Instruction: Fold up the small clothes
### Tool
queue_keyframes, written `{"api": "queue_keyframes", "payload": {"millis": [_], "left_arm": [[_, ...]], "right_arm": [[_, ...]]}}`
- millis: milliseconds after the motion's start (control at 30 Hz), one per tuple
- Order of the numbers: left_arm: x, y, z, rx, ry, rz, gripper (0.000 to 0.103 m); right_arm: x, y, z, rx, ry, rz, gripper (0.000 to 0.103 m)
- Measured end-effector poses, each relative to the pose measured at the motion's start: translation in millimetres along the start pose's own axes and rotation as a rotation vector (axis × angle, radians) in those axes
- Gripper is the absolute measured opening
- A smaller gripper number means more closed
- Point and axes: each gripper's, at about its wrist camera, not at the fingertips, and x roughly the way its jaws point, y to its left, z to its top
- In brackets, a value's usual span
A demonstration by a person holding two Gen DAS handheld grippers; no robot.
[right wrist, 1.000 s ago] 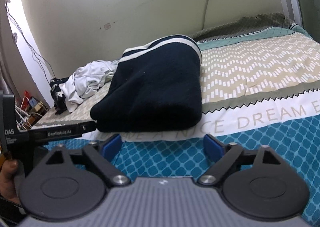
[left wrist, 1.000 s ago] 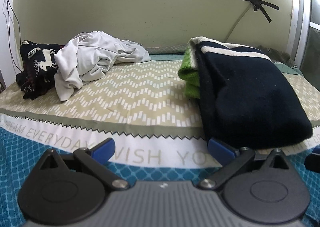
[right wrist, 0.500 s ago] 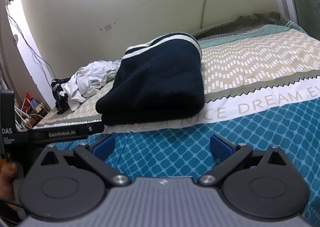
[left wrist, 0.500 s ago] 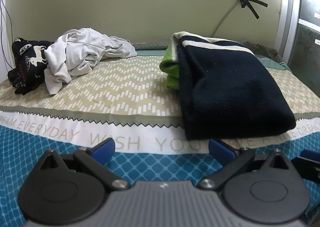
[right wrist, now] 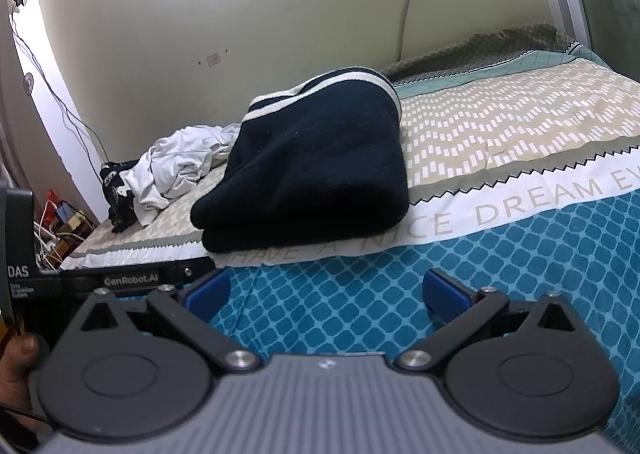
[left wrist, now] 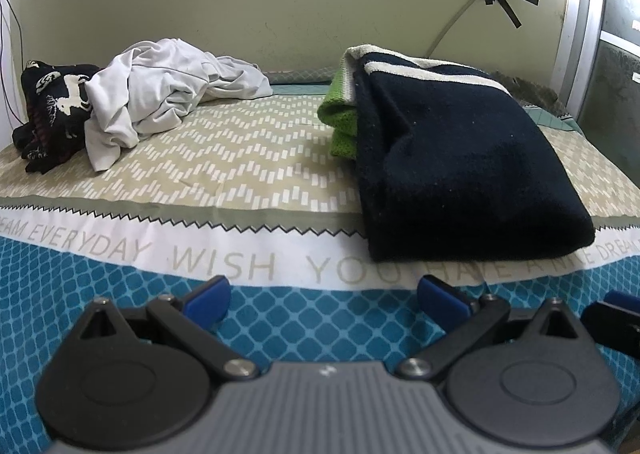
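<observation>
A folded navy garment with white stripes [left wrist: 460, 158] [right wrist: 312, 166] lies on the bed, on top of a green cloth [left wrist: 340, 122]. Far left, a crumpled white garment [left wrist: 160, 94] [right wrist: 176, 166] rests against a black patterned one [left wrist: 52, 106] [right wrist: 114, 186]. My left gripper [left wrist: 324, 294] is open over the blue part of the sheet, short of the navy garment, holding nothing. To its right, my right gripper [right wrist: 326, 290] hovers over the same blue band; its jaws are opening, with nothing between them.
The patterned bed sheet [left wrist: 224, 158] runs back to a pale wall. A window frame [left wrist: 580, 34] stands at the right. Cables and clutter [right wrist: 56, 222] sit on the floor beyond the bed's left end. A hand [right wrist: 16, 366] holds the left gripper's body [right wrist: 132, 278].
Both grippers have drawn back from the navy garment's near edge, which the left pad was touching. The right jaws have widened.
</observation>
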Motion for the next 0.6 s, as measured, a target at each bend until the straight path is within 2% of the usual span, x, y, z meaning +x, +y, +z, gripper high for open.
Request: {"api": "queue_keyframes", "payload": {"millis": [600], "left_arm": [[1.0, 1.0, -0.7, 0.018, -0.002, -0.006, 0.103]], "right_arm": [[0.7, 2.0, -1.0, -0.015, -0.002, -0.002, 0.097]]}}
